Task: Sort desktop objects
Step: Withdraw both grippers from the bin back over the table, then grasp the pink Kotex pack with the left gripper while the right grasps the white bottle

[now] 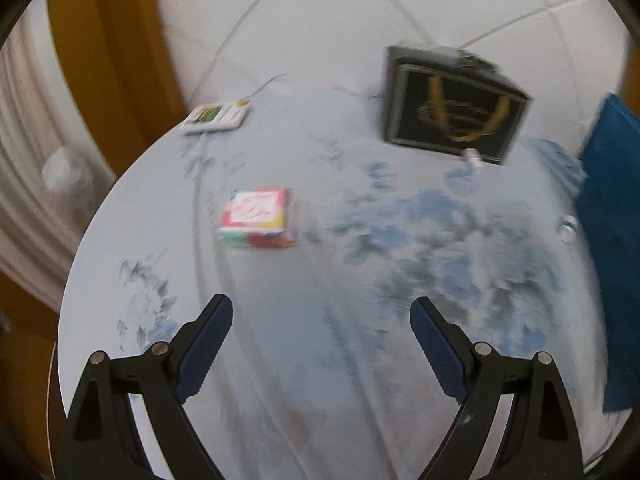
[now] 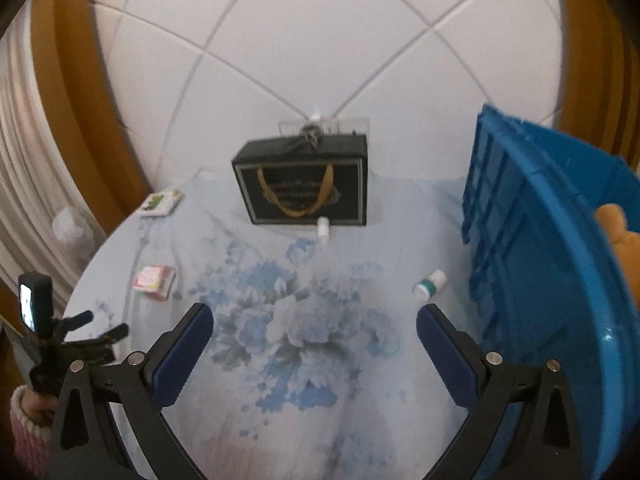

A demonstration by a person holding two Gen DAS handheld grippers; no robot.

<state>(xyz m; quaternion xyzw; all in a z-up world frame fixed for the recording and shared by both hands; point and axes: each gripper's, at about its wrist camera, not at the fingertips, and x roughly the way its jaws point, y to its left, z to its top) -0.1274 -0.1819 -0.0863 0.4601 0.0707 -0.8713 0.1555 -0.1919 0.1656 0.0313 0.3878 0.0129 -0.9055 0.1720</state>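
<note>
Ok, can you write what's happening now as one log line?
left gripper: open, empty | right gripper: open, empty | colourful box, white bottle: on table | blue bin: right

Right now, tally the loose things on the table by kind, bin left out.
Bottles: 2, one by the bag, one by the bin
Colourful box: 1
Flat card pack: 1
Black bag: 1
Total: 5

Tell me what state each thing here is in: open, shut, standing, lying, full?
Left gripper: open, holding nothing.
Right gripper: open, holding nothing.
Colourful box: shut, lying flat.
Black gift bag: standing upright.
Green-labelled bottle: lying on its side.
Blue bin: open-topped, something orange inside.
</note>
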